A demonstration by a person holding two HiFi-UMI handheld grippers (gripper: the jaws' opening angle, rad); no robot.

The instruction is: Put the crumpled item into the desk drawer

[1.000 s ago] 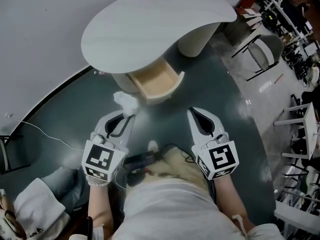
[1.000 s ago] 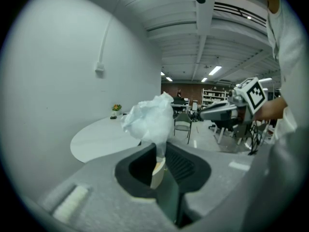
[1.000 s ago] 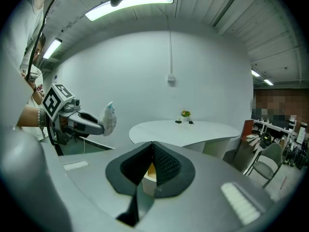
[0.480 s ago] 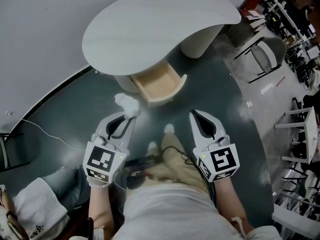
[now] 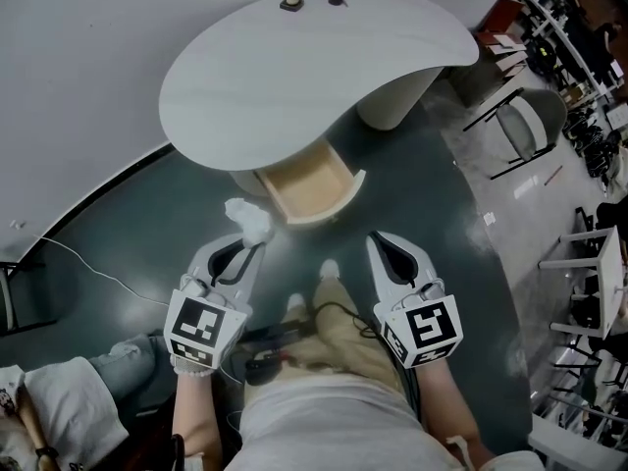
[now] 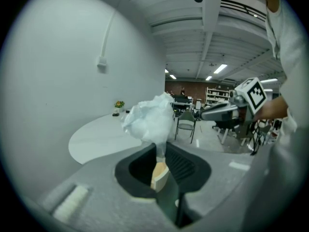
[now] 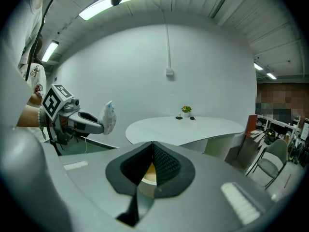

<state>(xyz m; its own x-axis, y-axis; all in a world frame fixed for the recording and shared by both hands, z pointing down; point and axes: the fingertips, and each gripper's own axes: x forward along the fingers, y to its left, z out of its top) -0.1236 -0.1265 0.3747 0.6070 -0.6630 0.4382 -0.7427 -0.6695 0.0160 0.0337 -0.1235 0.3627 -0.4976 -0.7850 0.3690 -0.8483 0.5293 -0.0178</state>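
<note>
Crumpled item (image 5: 248, 220): a white wad sticking out past the jaw tips, in the air just beside the near left corner of the open drawer (image 5: 306, 180), not yet over it
Left gripper (image 5: 253, 247): jaws drawn narrow and pinching the wad's lower tail, so most of it stands free above the pads
Right gripper (image 5: 379, 241): jaws pressed together with nothing between them, held level beside the left one, short of the drawer
Desk (image 5: 294, 57): rounded white top, with the wooden drawer pulled out from under its near edge
Material: probably thin plastic film or tissue; the gripper view is too soft to say which
Handling: very light, soft and springy; it will crush rather than break, and may cling to a pad on release
Where to hold: the twisted tail, as now, since the puffed body would only flatten
Change: against a second ago, grip and jaw gap are the same and the wad sits at the same corner; a shoe (image 5: 330, 269) has come forward between the grippers, so the person is likely stepping toward the desk
</note>
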